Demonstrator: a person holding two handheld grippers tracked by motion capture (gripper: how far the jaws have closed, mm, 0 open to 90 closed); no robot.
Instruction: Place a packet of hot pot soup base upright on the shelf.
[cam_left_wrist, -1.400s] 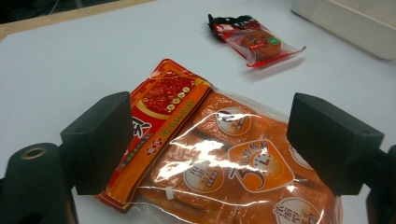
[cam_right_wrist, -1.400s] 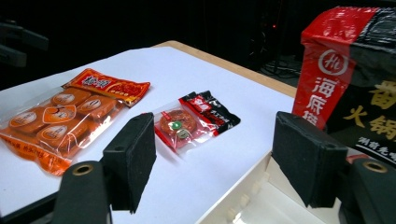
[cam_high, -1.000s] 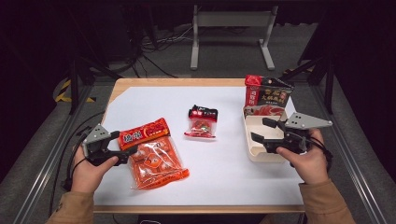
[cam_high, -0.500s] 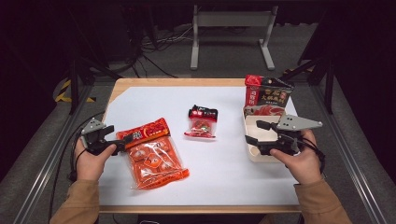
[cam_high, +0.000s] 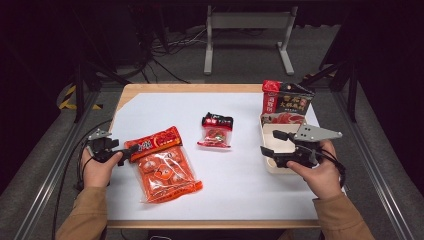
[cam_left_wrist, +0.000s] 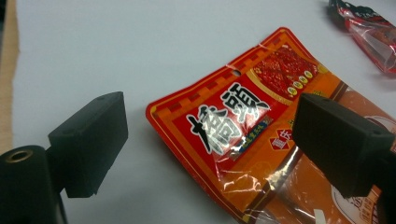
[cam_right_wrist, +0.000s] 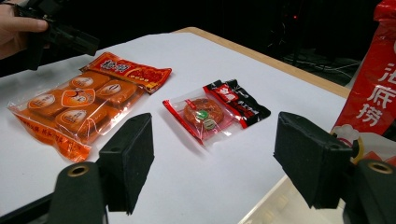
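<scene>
A large orange snack bag lies flat at the front left of the white table cover. My left gripper is low at the bag's red header end. In the left gripper view the gripper is open, with the header lying between the two black pads and neither pad pressing on it. My right gripper hovers open over a white tray at the right. In the right gripper view its jaws stand wide, and a small red and black packet lies beyond them.
The small packet lies mid-table. A tall red and dark pouch stands upright behind the tray, near the table's back right corner. The wooden table edge runs along the back. Bare white cover lies in front of the small packet.
My left hand has moved farther from the table's front edge and lower, bringing its jaws to the header of the orange bag. The right gripper has hardly moved.
</scene>
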